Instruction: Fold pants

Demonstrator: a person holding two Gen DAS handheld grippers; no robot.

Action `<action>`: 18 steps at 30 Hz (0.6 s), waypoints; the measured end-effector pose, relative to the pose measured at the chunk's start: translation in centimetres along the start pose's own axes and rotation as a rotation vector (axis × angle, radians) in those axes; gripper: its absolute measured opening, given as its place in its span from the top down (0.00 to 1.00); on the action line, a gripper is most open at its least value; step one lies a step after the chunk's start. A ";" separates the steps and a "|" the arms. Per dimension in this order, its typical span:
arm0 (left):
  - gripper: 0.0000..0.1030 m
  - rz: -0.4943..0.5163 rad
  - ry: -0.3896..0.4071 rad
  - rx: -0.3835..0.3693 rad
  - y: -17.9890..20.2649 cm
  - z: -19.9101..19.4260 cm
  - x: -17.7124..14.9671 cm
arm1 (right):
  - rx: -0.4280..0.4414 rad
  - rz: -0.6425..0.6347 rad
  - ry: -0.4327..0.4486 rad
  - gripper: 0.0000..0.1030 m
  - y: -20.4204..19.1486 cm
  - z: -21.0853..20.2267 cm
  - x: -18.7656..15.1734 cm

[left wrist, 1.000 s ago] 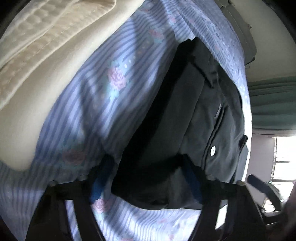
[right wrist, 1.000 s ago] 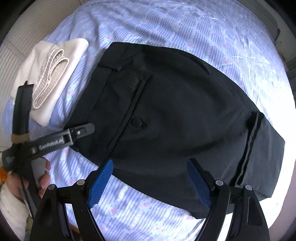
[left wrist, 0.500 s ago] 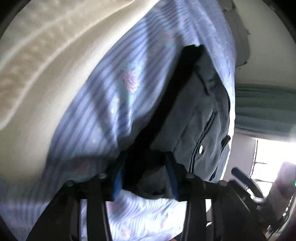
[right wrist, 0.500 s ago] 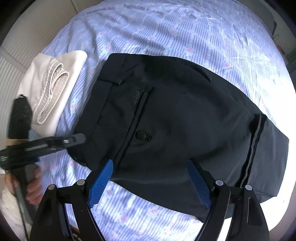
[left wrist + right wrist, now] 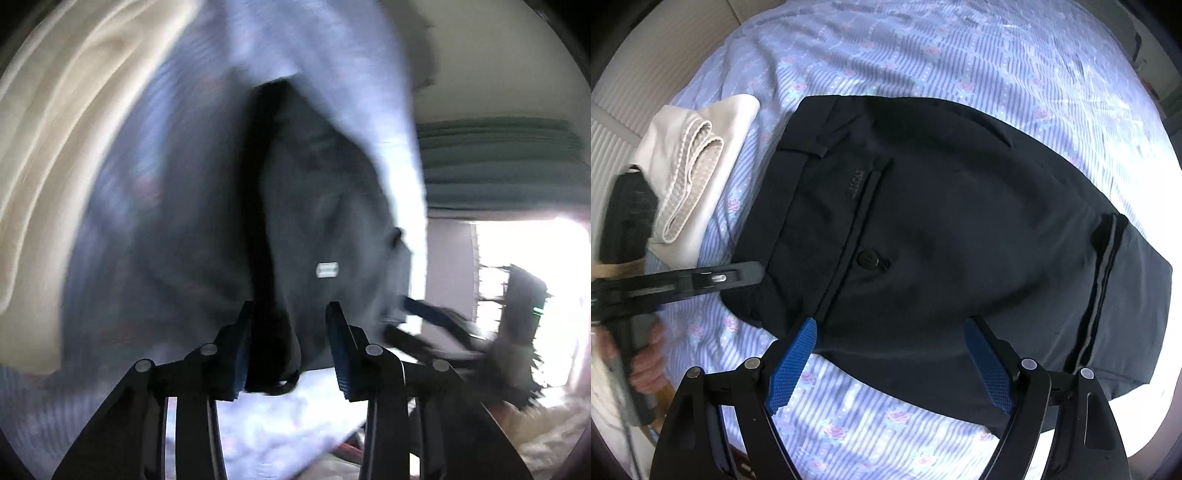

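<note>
Dark folded pants (image 5: 942,229) lie flat on the striped floral bed sheet (image 5: 960,55), with the waistband at the left and the back pocket button up. My left gripper (image 5: 290,306) has the near waistband corner of the pants (image 5: 325,206) between its blue pads. Its jaws are closing on the bunched cloth, and the corner hangs a little off the sheet. From above, the left gripper (image 5: 738,275) reaches in from the left. My right gripper (image 5: 890,325) hovers open over the pants' near edge, pointing down, with nothing between its pads.
A folded cream garment (image 5: 698,173) lies on the sheet just left of the waistband. A person's hand (image 5: 646,365) holds the left gripper's handle at the bed's left edge. Green curtains (image 5: 498,166) and a bright window are beyond the bed.
The left gripper's jaws have narrowed around the waistband corner, and it has risen and tilted, lifting the corner. The right gripper has not moved.
</note>
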State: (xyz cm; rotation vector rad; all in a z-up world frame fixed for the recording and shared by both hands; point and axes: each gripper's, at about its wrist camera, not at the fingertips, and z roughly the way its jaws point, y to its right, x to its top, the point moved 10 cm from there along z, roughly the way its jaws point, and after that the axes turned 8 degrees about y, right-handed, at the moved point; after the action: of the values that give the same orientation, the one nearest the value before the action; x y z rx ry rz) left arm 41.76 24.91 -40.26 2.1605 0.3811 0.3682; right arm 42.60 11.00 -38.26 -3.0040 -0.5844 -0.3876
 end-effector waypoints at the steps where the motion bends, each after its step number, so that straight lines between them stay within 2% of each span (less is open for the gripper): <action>1: 0.65 0.013 -0.001 -0.028 0.9 0.1 0.4 | 0.003 0.002 0.002 0.19 0.0 0.0 0.1; 3: 0.64 0.028 -0.034 -0.032 1.4 1.4 1.3 | 0.009 0.008 0.003 0.19 -0.1 0.0 0.3; 5: 0.64 0.020 -0.064 -0.011 0.2 2.3 2.0 | 0.009 0.012 0.002 0.19 -0.2 0.1 0.5; 8: 0.64 -0.092 -0.087 -0.008 -2.6 2.7 2.5 | 0.004 0.018 0.002 0.19 -0.2 0.1 0.7; 13: 0.63 -0.172 -0.087 0.101 -6.8 1.5 1.4 | -0.001 0.028 0.014 0.19 0.2 -0.1 1.0; 15: 0.62 -0.122 -0.080 0.153 -6.9 1.4 1.0 | 0.001 0.031 0.005 0.19 0.4 0.0 0.9; 18: 0.59 -0.067 -0.090 0.184 -7.0 1.9 0.7 | -0.003 0.031 0.006 0.19 0.8 -0.1 0.8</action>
State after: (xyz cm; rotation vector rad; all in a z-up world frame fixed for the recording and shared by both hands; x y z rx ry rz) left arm 42.14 27.76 -46.97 2.3273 0.4503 0.2034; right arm 43.64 10.51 -37.99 -3.0099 -0.5362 -0.3962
